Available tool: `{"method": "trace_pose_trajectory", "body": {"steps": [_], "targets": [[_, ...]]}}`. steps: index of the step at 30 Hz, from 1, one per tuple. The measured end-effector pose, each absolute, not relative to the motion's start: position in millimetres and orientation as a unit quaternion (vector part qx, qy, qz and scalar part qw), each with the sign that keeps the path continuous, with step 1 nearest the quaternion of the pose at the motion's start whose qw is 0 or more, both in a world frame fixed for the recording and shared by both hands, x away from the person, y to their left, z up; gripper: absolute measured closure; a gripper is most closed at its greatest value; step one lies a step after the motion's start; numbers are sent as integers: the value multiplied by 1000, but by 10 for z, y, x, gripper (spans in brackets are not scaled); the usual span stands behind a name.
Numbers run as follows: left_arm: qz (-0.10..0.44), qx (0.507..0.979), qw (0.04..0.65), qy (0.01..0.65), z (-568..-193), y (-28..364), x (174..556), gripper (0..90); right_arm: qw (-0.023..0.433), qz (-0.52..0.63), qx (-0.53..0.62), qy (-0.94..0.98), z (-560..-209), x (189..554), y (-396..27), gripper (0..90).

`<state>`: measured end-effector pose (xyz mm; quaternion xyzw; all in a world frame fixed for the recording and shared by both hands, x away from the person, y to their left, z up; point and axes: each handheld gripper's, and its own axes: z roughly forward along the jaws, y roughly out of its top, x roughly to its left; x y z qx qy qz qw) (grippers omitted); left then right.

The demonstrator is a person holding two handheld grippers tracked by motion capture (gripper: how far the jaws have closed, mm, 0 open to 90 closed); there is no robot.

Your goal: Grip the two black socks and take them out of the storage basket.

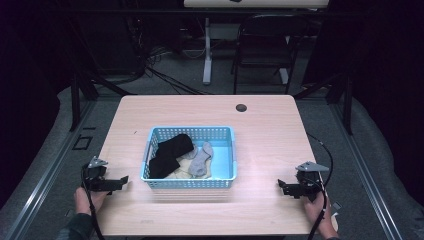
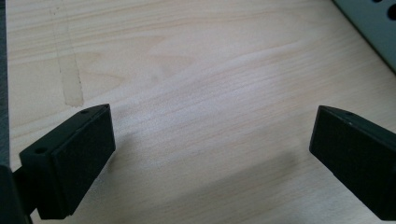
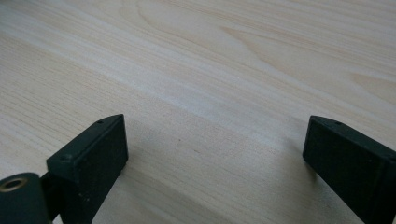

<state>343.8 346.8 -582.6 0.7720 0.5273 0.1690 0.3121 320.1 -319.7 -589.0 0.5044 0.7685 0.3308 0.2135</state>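
A light blue plastic basket (image 1: 191,132) stands in the middle of the wooden table (image 1: 260,130). Inside it lie a black sock (image 1: 169,152) and a grey sock (image 1: 200,159), with a pale piece under them. My left gripper (image 1: 122,181) rests near the table's front left, left of the basket, held by a hand. Its jaws stand wide apart over bare wood in the left gripper view (image 2: 212,140), with nothing between them. My right gripper (image 1: 281,185) sits at the front right, right of the basket, also open and empty (image 3: 215,154).
A dark round hole (image 1: 241,107) marks the table's far side. A black chair (image 1: 265,45) and a white desk leg (image 1: 207,50) stand beyond the table, with cables on the floor. A corner of the basket (image 2: 373,23) shows in the left gripper view.
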Motion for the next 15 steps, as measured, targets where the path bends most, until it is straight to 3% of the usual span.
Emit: {"method": "trace_pose_trajectory", "body": {"steps": [15], "targets": [[147, 777, 329, 515, -5527, 3447, 3410, 1, 214, 331, 504, 768, -5890, 3201, -3197, 61]]}}
